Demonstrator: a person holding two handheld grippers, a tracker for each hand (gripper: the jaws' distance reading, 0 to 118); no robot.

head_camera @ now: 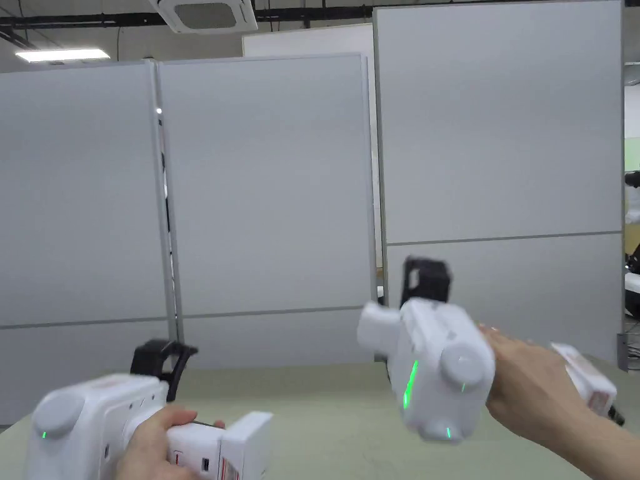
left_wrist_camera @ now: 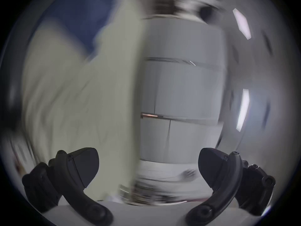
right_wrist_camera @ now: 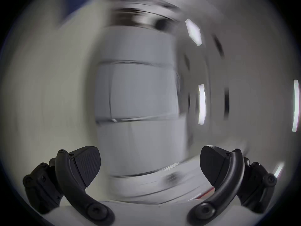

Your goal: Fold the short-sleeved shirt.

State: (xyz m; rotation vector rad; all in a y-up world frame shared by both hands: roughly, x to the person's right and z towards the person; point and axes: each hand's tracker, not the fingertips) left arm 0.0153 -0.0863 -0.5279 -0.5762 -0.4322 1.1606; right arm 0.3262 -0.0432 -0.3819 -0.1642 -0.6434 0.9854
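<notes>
Two grippers are up in front of me and both carry nothing. In the head view my left gripper [head_camera: 164, 359] sits at the lower left of the frame, my left hand [head_camera: 156, 440] wrapped on its handle; my right gripper [head_camera: 425, 281] is raised right of centre, blurred, with my right hand [head_camera: 531, 387] behind it. Beneath them runs the pale green bench [head_camera: 325, 406] along the bottom edge, and grey partition panels [head_camera: 262, 187] take up the frame above it. I can't make out the short-sleeved shirt here.

In the left gripper view my fingers [left_wrist_camera: 84, 166] are spread wide with only smeared background between them. A pale green sweep covers the left half, and a dark blue patch at upper left is too blurred to name.

In the right gripper view the fingers [right_wrist_camera: 88, 164] stand equally wide apart, empty, facing the grey panels.

I judge the folding hasn't started. Next I need to look down, find the shirt and bring both grippers onto its edges.
</notes>
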